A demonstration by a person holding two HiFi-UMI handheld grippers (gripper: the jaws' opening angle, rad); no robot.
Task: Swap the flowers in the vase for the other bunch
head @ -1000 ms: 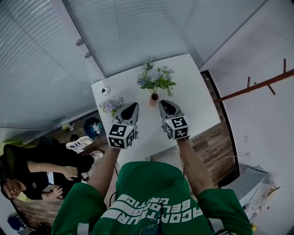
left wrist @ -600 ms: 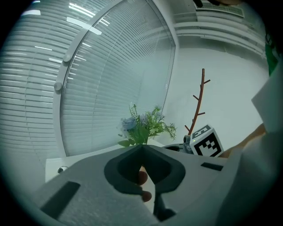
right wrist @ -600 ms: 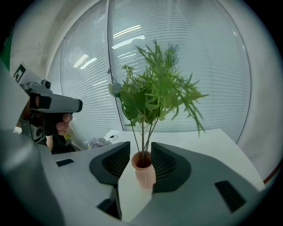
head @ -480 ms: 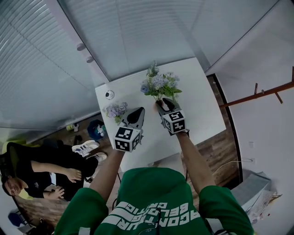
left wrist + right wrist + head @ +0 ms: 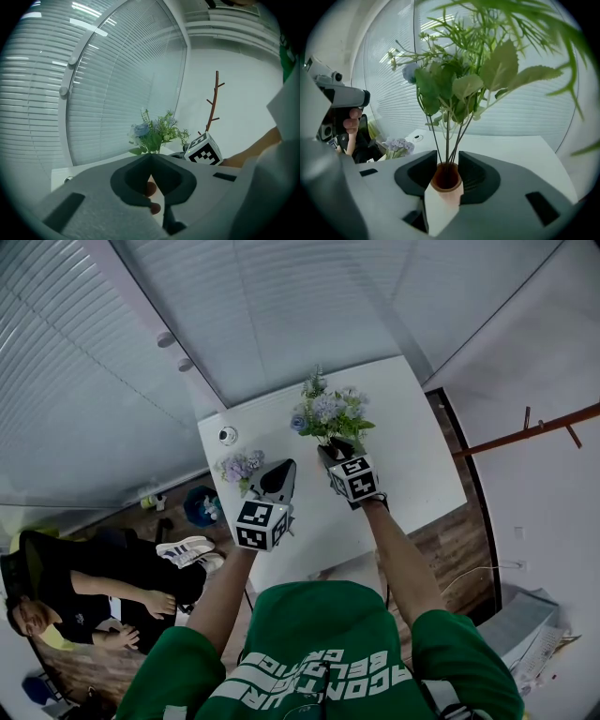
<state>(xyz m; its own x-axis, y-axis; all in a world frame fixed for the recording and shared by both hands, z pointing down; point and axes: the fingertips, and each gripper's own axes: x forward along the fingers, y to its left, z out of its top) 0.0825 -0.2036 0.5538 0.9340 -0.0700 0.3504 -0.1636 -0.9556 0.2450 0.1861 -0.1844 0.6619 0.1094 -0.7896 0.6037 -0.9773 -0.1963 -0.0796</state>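
A small terracotta vase [image 5: 446,180] holds a bunch of blue and white flowers with green leaves [image 5: 330,414] on the white table [image 5: 403,456]. My right gripper [image 5: 336,448] is at the vase; its jaws have just been opening. In the right gripper view they stand open on either side of the vase's neck, right gripper [image 5: 447,161], with the stems rising between them. The other bunch, lilac [image 5: 239,465], lies at the table's left edge. My left gripper [image 5: 284,468] hovers beside it, shut and empty, left gripper [image 5: 151,158].
A small round white object [image 5: 228,435] lies near the table's back left corner. Window blinds run behind the table. A person sits on the floor at the left [image 5: 84,587]. A wooden coat rack [image 5: 544,418] stands at the right.
My right gripper has gone forward and down to the vase, and its jaws have opened around the neck. The left gripper has barely moved.
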